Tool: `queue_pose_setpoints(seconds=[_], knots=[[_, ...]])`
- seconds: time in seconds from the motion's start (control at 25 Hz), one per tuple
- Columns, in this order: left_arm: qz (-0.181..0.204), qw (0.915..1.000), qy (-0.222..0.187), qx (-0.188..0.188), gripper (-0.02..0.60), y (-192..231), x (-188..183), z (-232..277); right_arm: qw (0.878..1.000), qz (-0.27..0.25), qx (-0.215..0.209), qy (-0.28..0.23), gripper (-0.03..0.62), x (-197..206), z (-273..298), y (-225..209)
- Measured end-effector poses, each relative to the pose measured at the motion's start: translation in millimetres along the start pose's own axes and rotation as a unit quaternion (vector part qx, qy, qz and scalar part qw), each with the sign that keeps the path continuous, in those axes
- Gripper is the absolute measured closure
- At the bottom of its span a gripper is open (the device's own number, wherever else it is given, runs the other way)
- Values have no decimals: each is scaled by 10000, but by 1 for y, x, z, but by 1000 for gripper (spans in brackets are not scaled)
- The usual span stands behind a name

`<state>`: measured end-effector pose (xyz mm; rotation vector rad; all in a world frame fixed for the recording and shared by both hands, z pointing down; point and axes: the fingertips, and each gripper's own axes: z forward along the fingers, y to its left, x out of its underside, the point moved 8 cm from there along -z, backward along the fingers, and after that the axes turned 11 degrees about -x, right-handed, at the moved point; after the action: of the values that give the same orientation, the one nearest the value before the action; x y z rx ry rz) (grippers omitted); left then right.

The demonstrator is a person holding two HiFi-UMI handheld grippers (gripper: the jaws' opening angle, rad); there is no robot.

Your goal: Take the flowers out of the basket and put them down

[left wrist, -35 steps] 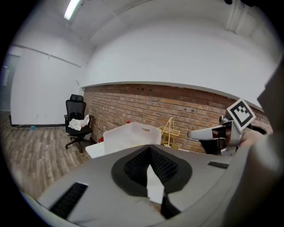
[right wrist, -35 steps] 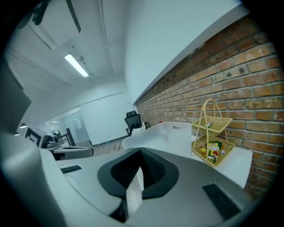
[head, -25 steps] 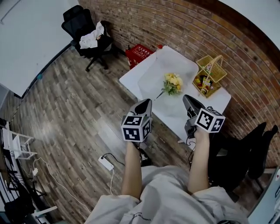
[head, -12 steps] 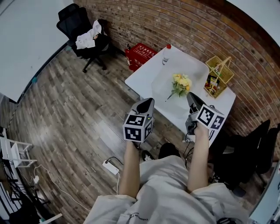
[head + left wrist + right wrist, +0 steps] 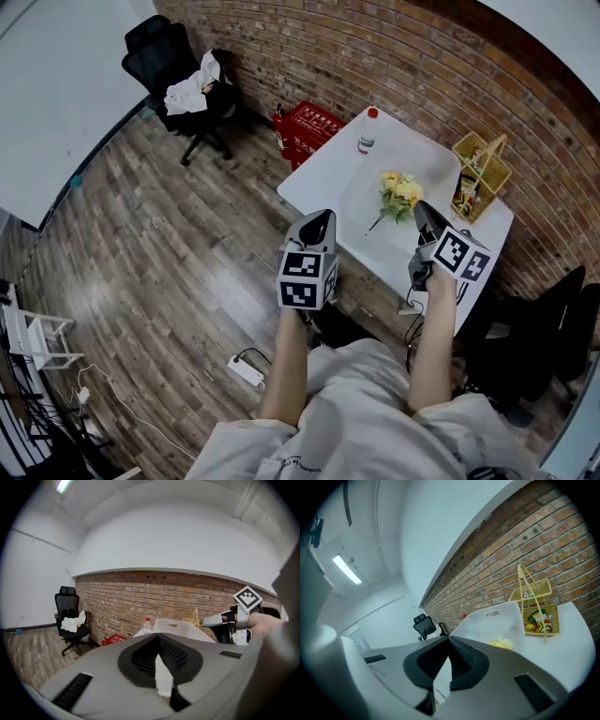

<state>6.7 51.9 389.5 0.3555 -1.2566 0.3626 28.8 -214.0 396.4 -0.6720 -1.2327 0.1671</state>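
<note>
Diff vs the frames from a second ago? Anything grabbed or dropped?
Left gripper and right gripper both drifted right in the head view, as did the whole scene; nothing was gripped or released. Unchanged: both sets of jaws shut and empty, flowers lying on the table, apart from the basket.

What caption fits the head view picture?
Yellow flowers lie on the white table, out of the basket; left gripper and right gripper shut, empty.
</note>
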Motion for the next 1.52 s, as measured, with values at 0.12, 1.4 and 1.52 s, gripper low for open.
queue_pose_setpoints(seconds=[0.12,1.4,1.52], knots=[[11,10000,-49,23,557,10,-8,17,10000,6,21,-14,577,-7,20,-3],[1467,9780,453,1415,557,39,-97,260,9904,281,1220,-581,577,-100,152,-118],[1490,9749,475,1583,557,37,-99,277,9918,274,1128,-526,577,-98,160,-122]])
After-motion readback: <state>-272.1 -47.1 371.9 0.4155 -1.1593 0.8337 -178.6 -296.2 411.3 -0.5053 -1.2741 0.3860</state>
